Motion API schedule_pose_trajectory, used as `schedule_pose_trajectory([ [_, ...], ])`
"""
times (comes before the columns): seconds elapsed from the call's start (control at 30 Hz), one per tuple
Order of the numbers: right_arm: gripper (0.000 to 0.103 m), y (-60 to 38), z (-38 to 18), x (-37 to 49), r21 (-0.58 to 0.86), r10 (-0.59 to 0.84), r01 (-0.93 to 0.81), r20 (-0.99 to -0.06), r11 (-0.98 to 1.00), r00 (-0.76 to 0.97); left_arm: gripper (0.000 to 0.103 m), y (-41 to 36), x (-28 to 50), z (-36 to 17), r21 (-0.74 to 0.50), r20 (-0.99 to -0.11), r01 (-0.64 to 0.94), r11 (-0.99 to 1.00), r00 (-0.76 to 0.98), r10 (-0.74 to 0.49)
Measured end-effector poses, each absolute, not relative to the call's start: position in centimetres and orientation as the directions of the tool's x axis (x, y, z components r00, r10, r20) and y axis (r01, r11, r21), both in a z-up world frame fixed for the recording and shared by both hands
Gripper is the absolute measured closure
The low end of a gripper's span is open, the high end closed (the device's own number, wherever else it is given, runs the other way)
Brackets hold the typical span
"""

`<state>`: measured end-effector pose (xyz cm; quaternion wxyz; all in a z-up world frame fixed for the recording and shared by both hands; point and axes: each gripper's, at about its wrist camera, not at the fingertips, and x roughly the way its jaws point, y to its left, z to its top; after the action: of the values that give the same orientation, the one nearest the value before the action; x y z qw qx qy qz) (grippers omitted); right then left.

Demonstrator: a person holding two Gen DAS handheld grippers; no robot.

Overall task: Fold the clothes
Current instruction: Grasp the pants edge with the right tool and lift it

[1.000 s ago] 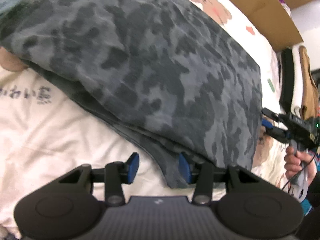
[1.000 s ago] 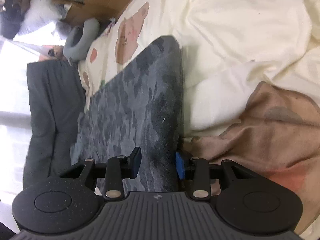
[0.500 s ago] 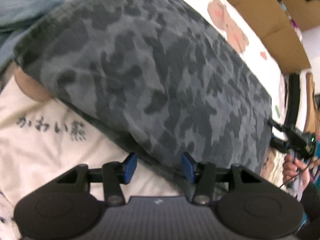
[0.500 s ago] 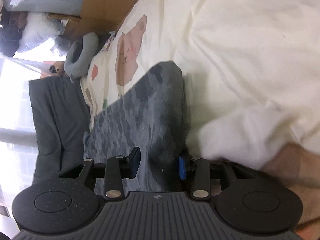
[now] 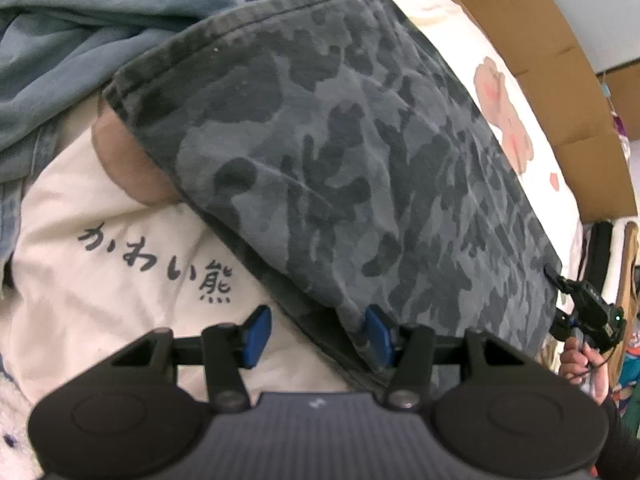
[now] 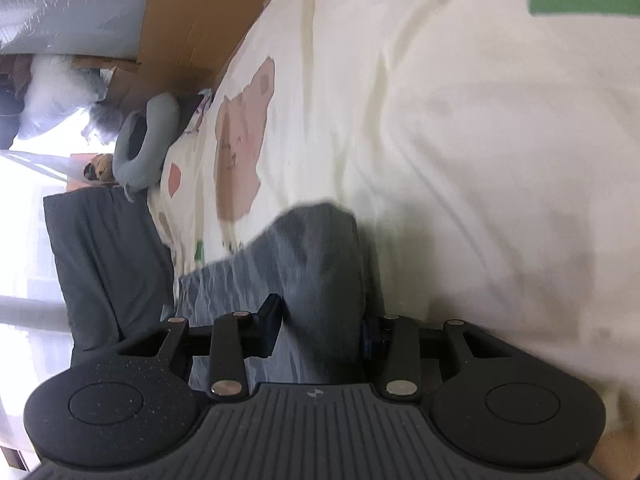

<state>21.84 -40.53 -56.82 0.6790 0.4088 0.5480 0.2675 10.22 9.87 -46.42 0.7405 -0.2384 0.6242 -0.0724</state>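
Left fingers (image 5: 316, 334) parted | right fingers (image 6: 320, 330) pinch camo garment (image 5: 360, 152) | soft folded cotton

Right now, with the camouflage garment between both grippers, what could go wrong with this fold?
1. The left gripper stands open, with only the edge of the camouflage garment against one pad; that side may drop or stay behind.
2. The right gripper has a thick bunch of cloth between its pads; layers could slip out unevenly.
3. The garment overlaps the white printed shirt, which could be dragged along.
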Motion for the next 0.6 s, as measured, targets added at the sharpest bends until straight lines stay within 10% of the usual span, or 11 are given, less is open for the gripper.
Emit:
schedule_pose_trajectory([
  [0.27, 0.092, -40.1, -54.7, 23.0, 0.841, 0.839, -0.08, -0.518, 0.535, 0.169, 0.048, 10.5, 10.6, -47.0, -0.45, -0.883, -0.219, 0.866, 0.252, -0.395],
  [0.6, 0.097, -40.6, -49.4, 25.3, 0.835, 0.843, -0.143, -0.504, 0.532, 0.19, 0.048, 10.4, 10.8, -47.1, -0.482, -0.866, -0.204, 0.852, 0.26, -0.427],
])
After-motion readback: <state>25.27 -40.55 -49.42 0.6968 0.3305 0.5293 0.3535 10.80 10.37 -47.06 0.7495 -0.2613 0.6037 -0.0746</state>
